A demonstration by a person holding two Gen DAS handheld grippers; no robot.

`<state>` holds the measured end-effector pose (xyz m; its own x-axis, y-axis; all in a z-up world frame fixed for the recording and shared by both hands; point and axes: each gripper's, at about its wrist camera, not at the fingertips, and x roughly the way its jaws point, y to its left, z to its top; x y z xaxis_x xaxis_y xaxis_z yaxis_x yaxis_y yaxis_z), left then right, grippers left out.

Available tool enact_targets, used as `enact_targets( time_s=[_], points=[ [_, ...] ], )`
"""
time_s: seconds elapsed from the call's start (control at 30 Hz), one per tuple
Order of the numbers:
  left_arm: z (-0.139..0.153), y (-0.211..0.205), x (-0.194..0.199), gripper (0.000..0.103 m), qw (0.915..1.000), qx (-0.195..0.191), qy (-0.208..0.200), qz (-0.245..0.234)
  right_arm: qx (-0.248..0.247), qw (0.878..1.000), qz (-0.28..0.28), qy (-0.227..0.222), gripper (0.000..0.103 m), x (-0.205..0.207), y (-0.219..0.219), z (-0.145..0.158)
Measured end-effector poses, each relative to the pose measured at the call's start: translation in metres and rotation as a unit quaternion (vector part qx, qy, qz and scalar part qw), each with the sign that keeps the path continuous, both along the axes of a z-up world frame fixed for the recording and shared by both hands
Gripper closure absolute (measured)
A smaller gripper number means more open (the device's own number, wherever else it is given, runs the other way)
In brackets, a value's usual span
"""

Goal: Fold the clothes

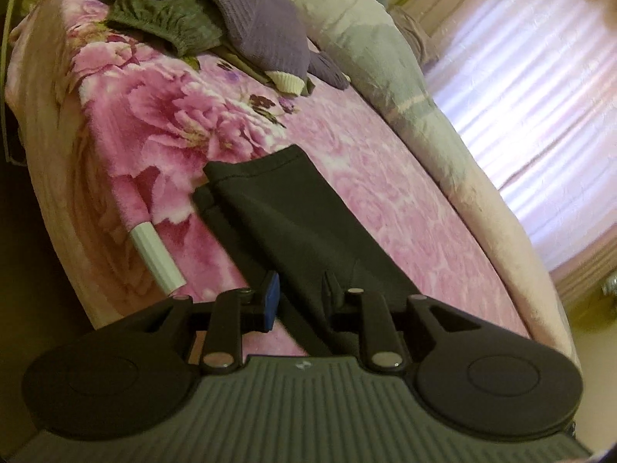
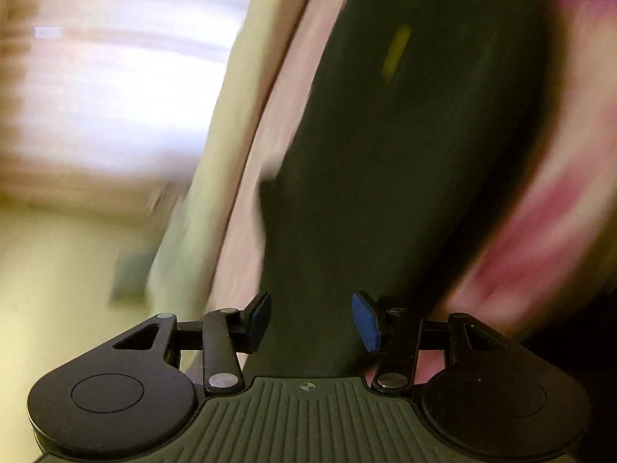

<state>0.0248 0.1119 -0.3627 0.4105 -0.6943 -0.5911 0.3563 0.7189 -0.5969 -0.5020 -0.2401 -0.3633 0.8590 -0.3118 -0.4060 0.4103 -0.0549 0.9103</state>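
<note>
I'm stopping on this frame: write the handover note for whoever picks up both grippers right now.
Left gripper: black folded garment runs between its fingers; grip unclear, treat as not secured.
Right gripper: open, empty, over the same garment; view is blurred.
The black garment lies folded lengthwise on the pink floral blanket.
Left to do: finish this fold, then the heap at the far end, an olive green garment and a purple knitted garment.
A white ribbed tube lies by the blanket's edge.
</note>
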Motion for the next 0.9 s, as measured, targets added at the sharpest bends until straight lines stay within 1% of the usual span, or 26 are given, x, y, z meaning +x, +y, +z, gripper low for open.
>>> enact_targets(
  time_s=[0.03, 0.07, 0.17, 0.23, 0.27, 0.37, 0.47, 0.67, 0.7, 0.77, 0.83, 0.9],
  points=[
    [0.000, 0.002, -0.001, 0.085, 1.0000, -0.001, 0.000, -0.006, 0.016, 0.999, 0.024, -0.017, 0.052, 0.021, 0.004, -0.005],
    [0.000, 0.005, -0.001, 0.085, 0.9999, -0.004, 0.002, -0.011, 0.030, 0.999, 0.039, -0.024, 0.052, 0.036, 0.008, -0.010],
    [0.002, 0.012, -0.003, 0.085, 0.9993, -0.006, 0.002, -0.037, 0.062, 0.996, 0.064, -0.027, 0.052, 0.073, 0.018, -0.023],
    [0.003, 0.017, -0.003, 0.085, 0.9986, 0.002, -0.010, -0.052, 0.068, 0.995, 0.063, -0.025, 0.054, 0.083, 0.023, -0.028],
    [0.003, 0.018, -0.003, 0.085, 0.9983, 0.006, -0.015, -0.057, 0.071, 0.995, 0.060, -0.023, 0.067, 0.086, 0.024, -0.030],
    [0.003, 0.020, 0.001, 0.085, 0.9976, 0.011, -0.023, -0.064, 0.095, 0.994, 0.054, -0.019, 0.068, 0.089, 0.022, -0.037],
    [0.002, 0.021, 0.007, 0.081, 0.9977, 0.004, -0.016, -0.065, 0.114, 0.992, 0.046, -0.017, 0.068, 0.089, 0.023, -0.042],
    [-0.004, 0.018, 0.015, 0.081, 0.9977, -0.002, -0.005, -0.068, 0.105, 0.994, 0.027, 0.000, 0.068, 0.092, 0.015, -0.046],
    [-0.005, 0.018, 0.017, 0.081, 0.9977, -0.004, -0.002, -0.067, 0.102, 0.995, 0.024, 0.004, 0.073, 0.093, 0.013, -0.046],
    [-0.006, 0.020, 0.022, 0.080, 0.9982, -0.013, 0.009, -0.058, 0.081, 0.996, 0.024, 0.012, 0.091, 0.095, 0.014, -0.041],
    [-0.006, 0.021, 0.031, 0.078, 0.9986, -0.025, 0.019, -0.041, 0.059, 0.997, 0.035, 0.026, 0.091, 0.099, 0.016, -0.033],
    [-0.007, 0.019, 0.040, 0.076, 0.9988, -0.032, 0.026, -0.028, 0.062, 0.997, 0.037, 0.034, 0.090, 0.100, 0.016, -0.034]
  ],
)
